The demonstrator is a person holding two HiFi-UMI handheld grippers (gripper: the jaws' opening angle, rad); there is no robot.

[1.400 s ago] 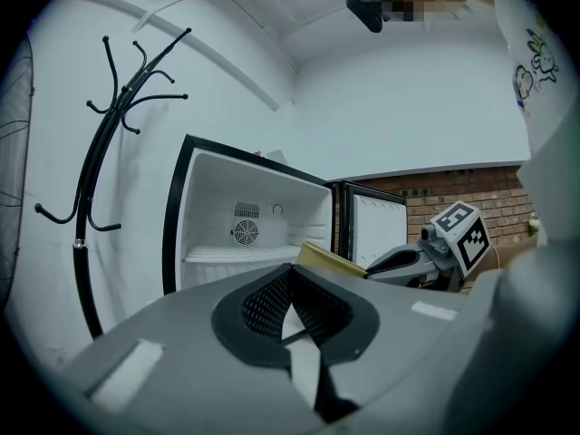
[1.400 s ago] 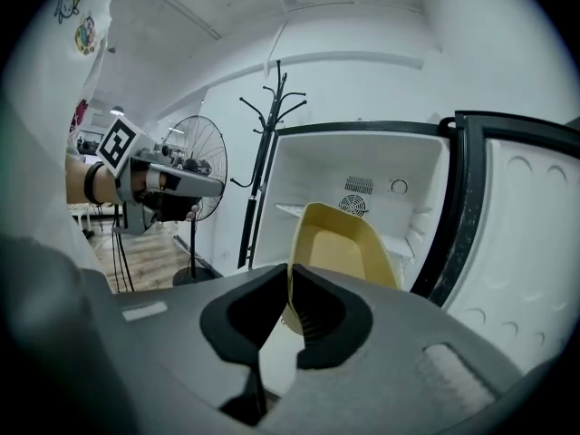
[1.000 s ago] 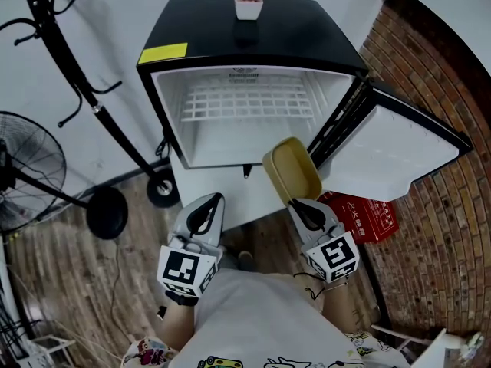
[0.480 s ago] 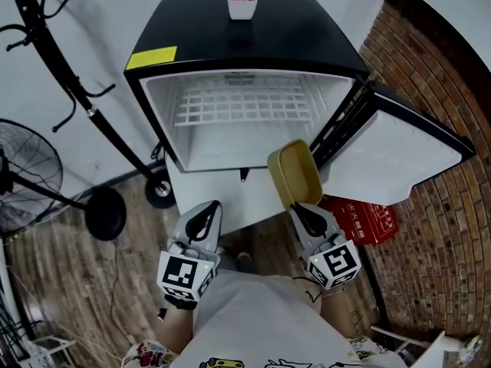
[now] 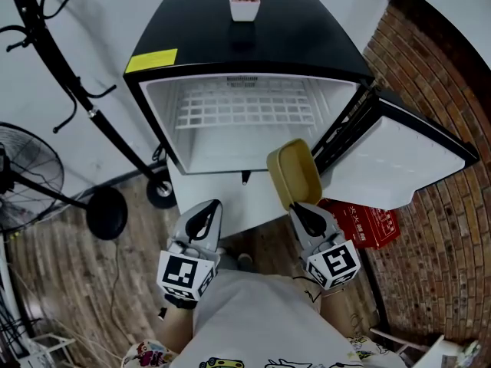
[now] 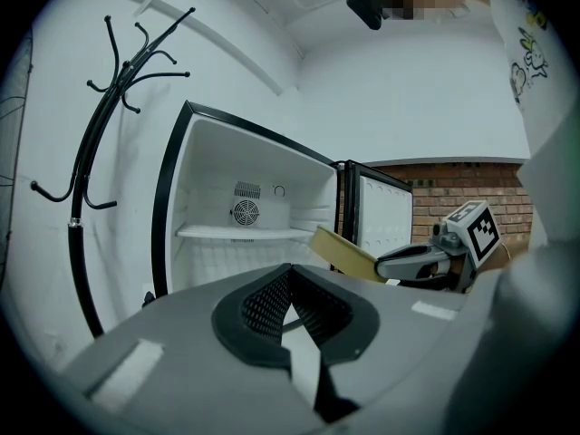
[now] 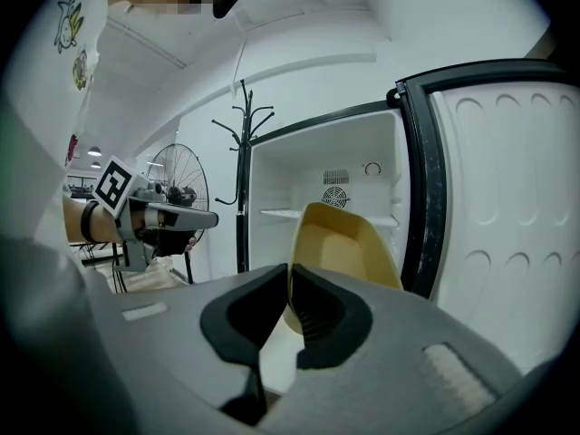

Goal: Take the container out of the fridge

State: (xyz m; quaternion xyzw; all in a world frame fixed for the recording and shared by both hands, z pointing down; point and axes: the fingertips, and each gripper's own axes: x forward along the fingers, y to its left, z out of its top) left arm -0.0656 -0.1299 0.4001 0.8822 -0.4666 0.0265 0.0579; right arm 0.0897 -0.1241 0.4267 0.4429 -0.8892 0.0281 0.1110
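A tan, empty container [image 5: 292, 172] hangs tilted in front of the open fridge [image 5: 245, 117], outside its cavity. My right gripper [image 5: 294, 208] is shut on the container's near rim; in the right gripper view the container [image 7: 349, 252] rises from between the pads. My left gripper [image 5: 205, 213] is shut with nothing in it and hovers low in front of the fridge, left of the right one. In the left gripper view the container [image 6: 343, 253] and the right gripper [image 6: 382, 265] show at the right.
The fridge door [image 5: 399, 159] stands swung out to the right, beside a brick wall [image 5: 445, 228]. A wire shelf [image 5: 245, 104] lies inside. A small potted plant [image 5: 244, 1] sits on top. A coat rack [image 5: 73, 90] and a fan [image 5: 27, 179] stand left. A red box [image 5: 362, 221] lies on the floor.
The view has shifted slightly. The container and right gripper have drifted a little toward me, away from the fridge; the left gripper has barely moved.
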